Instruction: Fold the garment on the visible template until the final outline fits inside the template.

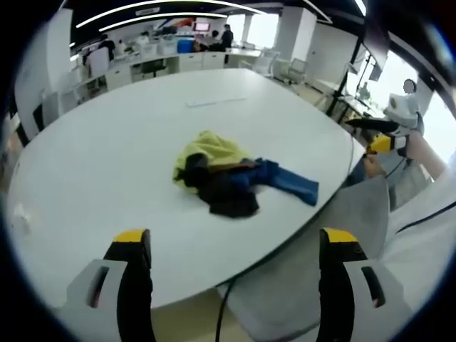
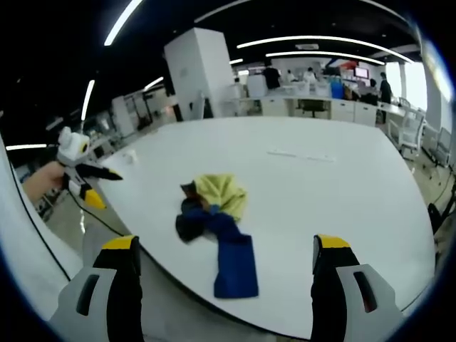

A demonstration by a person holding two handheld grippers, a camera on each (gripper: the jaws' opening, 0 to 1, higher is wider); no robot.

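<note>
A crumpled heap of yellow, black and blue cloth garments (image 1: 235,177) (image 2: 214,214) lies bunched, unfolded. It rests on the white tabletop (image 1: 128,142) (image 2: 320,185) near its curved edge.

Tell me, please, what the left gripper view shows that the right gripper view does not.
Left gripper view alone: a grey chair pushed against the table edge, and the right gripper held in a hand beyond it.

Right gripper view alone: a white pillar behind the table, and the left gripper in a hand at the left.

Both: the white table with the crumpled pile of yellow, dark and blue garments, and each view's own open jaws.
</note>
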